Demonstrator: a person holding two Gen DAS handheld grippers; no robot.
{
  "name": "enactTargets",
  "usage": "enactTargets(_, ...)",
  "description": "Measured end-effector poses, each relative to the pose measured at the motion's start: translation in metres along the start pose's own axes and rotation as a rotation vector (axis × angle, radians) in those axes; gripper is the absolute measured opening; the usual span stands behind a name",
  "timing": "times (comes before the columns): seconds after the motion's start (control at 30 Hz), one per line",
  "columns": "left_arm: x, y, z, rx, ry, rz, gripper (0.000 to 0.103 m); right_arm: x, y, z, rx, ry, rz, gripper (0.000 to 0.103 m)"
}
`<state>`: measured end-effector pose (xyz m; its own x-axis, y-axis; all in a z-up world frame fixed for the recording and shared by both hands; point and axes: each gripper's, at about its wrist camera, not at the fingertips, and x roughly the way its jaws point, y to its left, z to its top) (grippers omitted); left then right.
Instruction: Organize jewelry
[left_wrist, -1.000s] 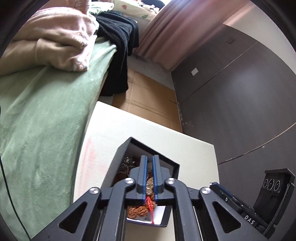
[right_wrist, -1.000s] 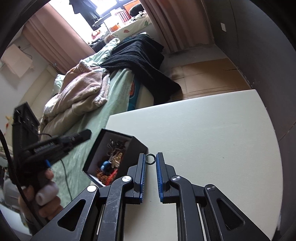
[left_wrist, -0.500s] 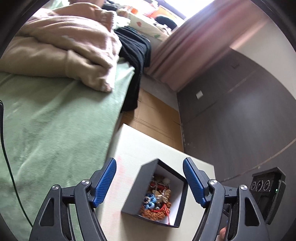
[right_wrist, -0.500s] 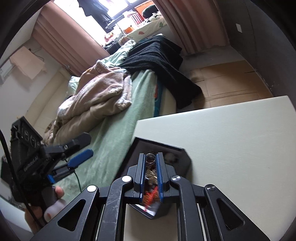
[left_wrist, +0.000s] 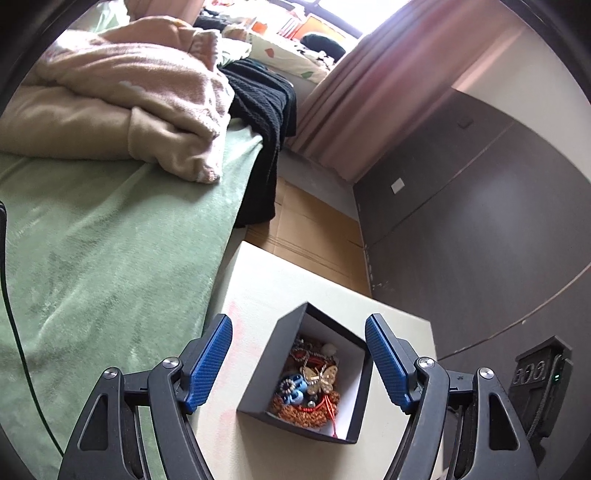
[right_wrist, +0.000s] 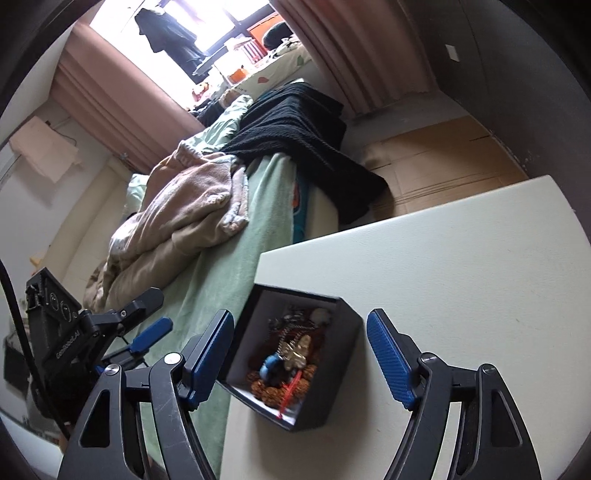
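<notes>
A small black box stands open on the cream table, filled with mixed jewelry: a gold butterfly piece, blue beads, brown beads and a red cord. My left gripper hovers above the box, open, with nothing between its blue pads. In the right wrist view the same box sits at the table's left edge, below my right gripper. Its jaws are opening and nothing is between them. The left gripper's blue pad shows at the left, over the bed.
A bed with a green cover runs along the table's left side, with a pink blanket and a black knit throw on it. Dark wardrobe doors rise on the right. Cardboard covers the floor beyond the table.
The right gripper carried a small ring from the table to over the box and has opened; the ring is no longer between its fingers. The left gripper opened and drew back from the box.
</notes>
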<state>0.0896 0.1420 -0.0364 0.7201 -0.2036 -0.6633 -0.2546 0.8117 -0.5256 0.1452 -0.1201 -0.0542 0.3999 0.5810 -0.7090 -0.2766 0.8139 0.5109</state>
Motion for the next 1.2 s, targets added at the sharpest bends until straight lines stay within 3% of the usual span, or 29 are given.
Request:
enactTargets(0.13, -0.005, -0.018, -0.013, 0.078, -0.011, 0.064, 0.078, -0.017, -0.005, -0.009, -0.014, -0.009, -0.046, 0.075)
enactTargets(0.4, -0.023, -0.055, -0.043, 0.203, -0.094, 0.124, 0.097, -0.058, -0.014, -0.025, -0.031, -0.049, -0.141, 0.081)
enactTargets(0.6, -0.029, -0.077, -0.069, 0.293, -0.110, 0.132, 0.097, -0.090, -0.019, -0.027, -0.047, -0.093, -0.217, 0.083)
enactTargets(0.83, -0.030, -0.097, -0.095, 0.351, -0.091, 0.117, 0.097, -0.110, -0.019, -0.039, -0.117, -0.094, -0.295, 0.096)
enactTargets(0.87, -0.031, -0.101, -0.098, 0.367, -0.098, 0.120, 0.098, -0.113, -0.020, -0.041, -0.112, -0.093, -0.289, 0.103)
enactTargets(0.93, -0.033, -0.107, -0.105, 0.402, -0.121, 0.123, 0.103, -0.120, -0.022, -0.044, -0.105, -0.102, -0.276, 0.103)
enactTargets(1.07, -0.032, -0.114, -0.114, 0.427, -0.121, 0.101, 0.103, -0.138, -0.029, -0.055, -0.111, -0.145, -0.305, 0.103)
enactTargets(1.2, -0.039, -0.116, -0.116, 0.440, -0.137, 0.101, 0.103, -0.146, -0.036, -0.068, -0.115, -0.131, -0.351, 0.103)
